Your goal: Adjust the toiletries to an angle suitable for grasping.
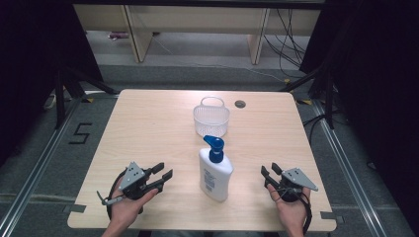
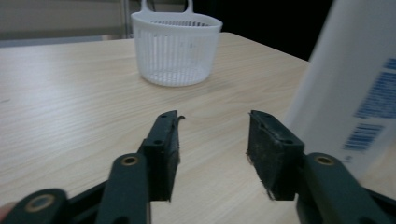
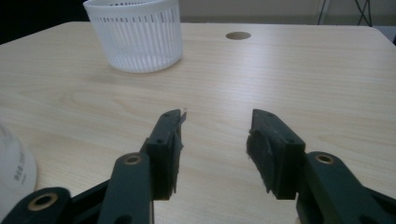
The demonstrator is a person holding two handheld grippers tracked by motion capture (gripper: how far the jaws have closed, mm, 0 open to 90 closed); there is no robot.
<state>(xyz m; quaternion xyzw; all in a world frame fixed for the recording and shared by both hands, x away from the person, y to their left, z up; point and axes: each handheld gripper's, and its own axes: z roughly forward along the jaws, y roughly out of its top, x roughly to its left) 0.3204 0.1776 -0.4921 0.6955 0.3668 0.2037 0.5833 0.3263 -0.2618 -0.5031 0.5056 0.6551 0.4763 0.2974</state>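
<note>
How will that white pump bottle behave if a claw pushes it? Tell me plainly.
The pump bottle stands upright, tall and narrow, so a high push would probably tip it. Its smooth plastic sides look slippery. The blue pump head adds height, so grip low on the body.

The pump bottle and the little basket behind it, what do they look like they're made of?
Pump bottle: likely smooth opaque white plastic with a soft sheen, a blue plastic pump head and a blue-printed label. Slotted basket: thin, translucent white moulded plastic; light passes between its vertical slits, and it has a loop handle at the rim. Both stand on a pale wood-grain table, probably laminate.
</note>
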